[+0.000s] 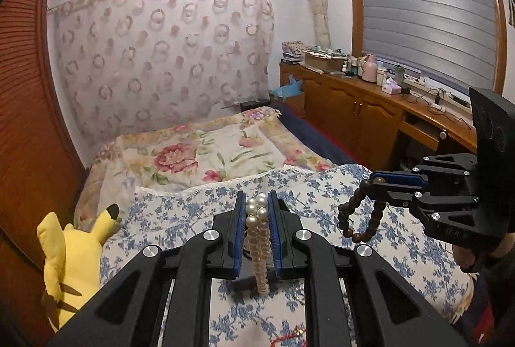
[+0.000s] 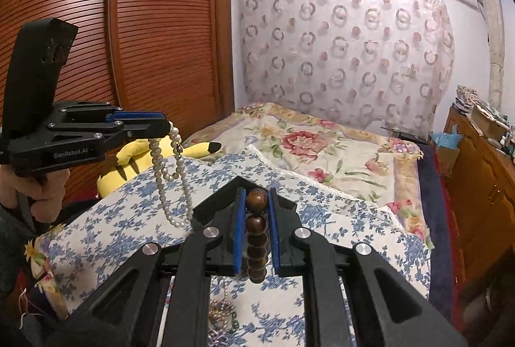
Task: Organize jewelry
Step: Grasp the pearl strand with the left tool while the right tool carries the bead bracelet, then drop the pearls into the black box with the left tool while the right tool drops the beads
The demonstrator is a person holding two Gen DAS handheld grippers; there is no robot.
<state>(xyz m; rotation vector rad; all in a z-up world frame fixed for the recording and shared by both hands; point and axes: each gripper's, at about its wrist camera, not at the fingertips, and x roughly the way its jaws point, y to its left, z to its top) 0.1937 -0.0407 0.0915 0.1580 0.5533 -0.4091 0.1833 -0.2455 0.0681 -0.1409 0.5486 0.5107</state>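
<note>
Above the floral bedspread [image 1: 322,186], left tongs [image 1: 257,202] pinch pearls [image 1: 259,237], right tongs [image 2: 257,199] wooden beads [image 2: 257,237].

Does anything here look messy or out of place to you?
A little. A tangled heap of loose jewelry lies on the blue floral bedspread, not sorted. The left hand-held gripper dangles a white pearl necklace, and the right hand-held gripper a brown wooden bead bracelet. Nothing looks damaged.
</note>
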